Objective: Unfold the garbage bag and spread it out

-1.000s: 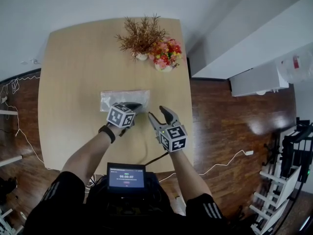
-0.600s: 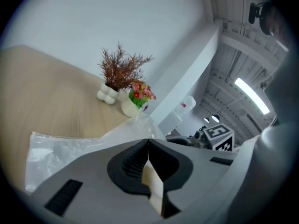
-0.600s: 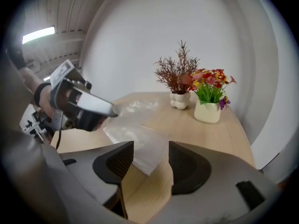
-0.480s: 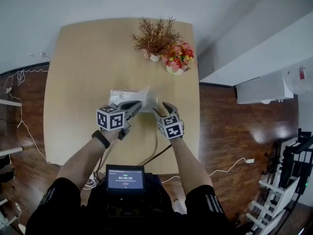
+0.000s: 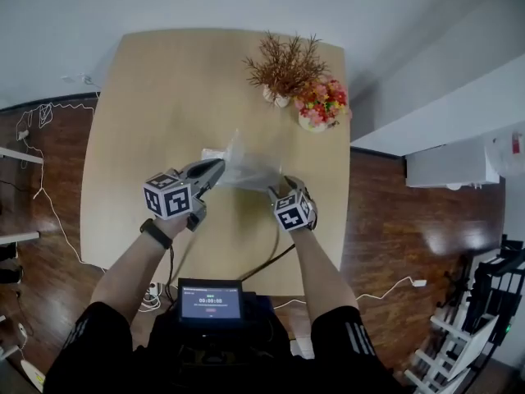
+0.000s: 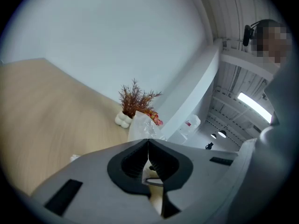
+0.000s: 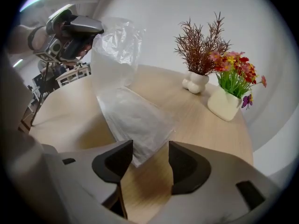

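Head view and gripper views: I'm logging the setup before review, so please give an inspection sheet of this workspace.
Surface: light wooden table.
Job's things: clear garbage bag, partly unfolded, one end lifted, lower corner down by the table.
Clutter: dried plant and flower pot at the far edge.
Grippers: left gripper shut on the bag's raised end; right gripper jaws opening, the bag's lower corner between them, pads not pressing.
Cables: dark cable over the near edge; white cables on the floor.
Surroundings: dark wood floor; screen at the person's chest.
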`<state>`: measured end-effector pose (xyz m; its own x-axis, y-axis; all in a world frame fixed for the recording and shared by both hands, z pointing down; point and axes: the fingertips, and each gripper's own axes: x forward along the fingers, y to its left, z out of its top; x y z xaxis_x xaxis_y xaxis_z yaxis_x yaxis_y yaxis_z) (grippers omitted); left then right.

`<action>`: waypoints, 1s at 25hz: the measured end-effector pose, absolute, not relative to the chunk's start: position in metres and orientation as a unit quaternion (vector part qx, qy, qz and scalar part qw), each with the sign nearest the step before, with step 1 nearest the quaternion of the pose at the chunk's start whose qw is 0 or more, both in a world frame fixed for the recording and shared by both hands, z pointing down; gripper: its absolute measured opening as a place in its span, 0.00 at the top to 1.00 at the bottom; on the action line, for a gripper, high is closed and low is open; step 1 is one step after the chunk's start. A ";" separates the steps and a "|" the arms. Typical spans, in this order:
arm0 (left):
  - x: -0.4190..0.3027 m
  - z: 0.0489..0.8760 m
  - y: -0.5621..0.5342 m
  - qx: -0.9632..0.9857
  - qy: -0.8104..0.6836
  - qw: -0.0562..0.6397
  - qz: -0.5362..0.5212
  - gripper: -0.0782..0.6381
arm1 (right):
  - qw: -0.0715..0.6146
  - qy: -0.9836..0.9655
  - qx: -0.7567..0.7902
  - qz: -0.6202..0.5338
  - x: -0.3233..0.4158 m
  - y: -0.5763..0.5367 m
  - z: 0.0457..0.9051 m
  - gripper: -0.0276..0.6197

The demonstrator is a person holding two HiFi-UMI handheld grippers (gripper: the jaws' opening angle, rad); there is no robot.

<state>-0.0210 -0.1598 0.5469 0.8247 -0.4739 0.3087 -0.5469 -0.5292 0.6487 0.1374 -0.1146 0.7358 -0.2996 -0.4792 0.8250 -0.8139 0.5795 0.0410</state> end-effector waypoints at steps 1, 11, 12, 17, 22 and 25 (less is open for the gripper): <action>-0.032 0.545 -0.163 0.873 -0.301 0.381 0.047 0.89 | 0.424 -0.781 0.414 0.198 0.138 -0.114 0.736 0.55; -0.169 0.540 -0.189 0.842 -0.412 0.343 0.052 0.89 | 0.431 -0.778 0.411 0.201 0.139 -0.114 0.736 0.55; -0.183 0.544 -0.190 0.837 -0.423 0.341 0.058 0.89 | 0.430 -0.778 0.412 0.202 0.139 -0.114 0.738 0.55; -0.247 0.582 -0.185 0.812 -0.472 0.313 0.139 0.89 | 0.433 -0.775 0.413 0.201 0.139 -0.113 0.736 0.55; -0.284 0.625 -0.184 0.786 -0.491 0.314 0.208 0.89 | 0.439 -0.774 0.410 0.198 0.139 -0.113 0.738 0.56; -0.298 0.642 -0.185 0.774 -0.496 0.308 0.247 0.89 | 0.443 -0.772 0.410 0.196 0.139 -0.113 0.736 0.56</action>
<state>-0.2977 -0.1849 0.6423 0.3865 -0.6143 0.6880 -0.9190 -0.3192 0.2314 0.1387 -0.1134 0.7361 -0.2704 -0.4595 0.8460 -0.8078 0.5864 0.0603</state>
